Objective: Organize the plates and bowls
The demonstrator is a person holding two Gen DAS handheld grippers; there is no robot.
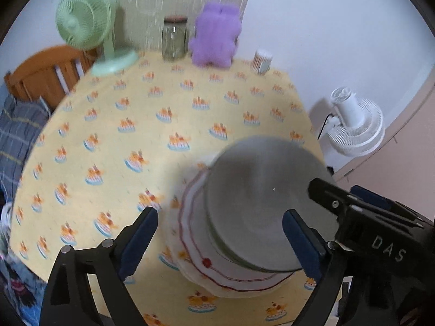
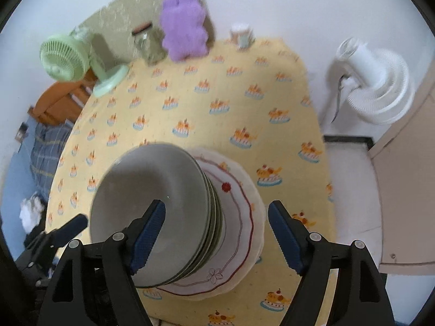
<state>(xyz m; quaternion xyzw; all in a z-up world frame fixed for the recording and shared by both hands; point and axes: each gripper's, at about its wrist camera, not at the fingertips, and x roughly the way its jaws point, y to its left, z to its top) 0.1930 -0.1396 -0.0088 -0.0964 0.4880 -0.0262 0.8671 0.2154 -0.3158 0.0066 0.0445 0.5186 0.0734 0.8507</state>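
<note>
A stack of grey-green plates rests on wider white plates with a red wavy line, near the front right of the yellow tablecloth. My left gripper hovers open above the stack's left side, its blue pads wide apart and touching nothing. In the right wrist view the same grey plates and white plates lie under my right gripper, which is also open and empty. One of the left gripper's fingers shows at the lower left.
Along the table's far edge stand a green fan, a glass jar, a purple plush toy and a striped cup. A white fan sits beyond the right edge, and a wooden chair at the left.
</note>
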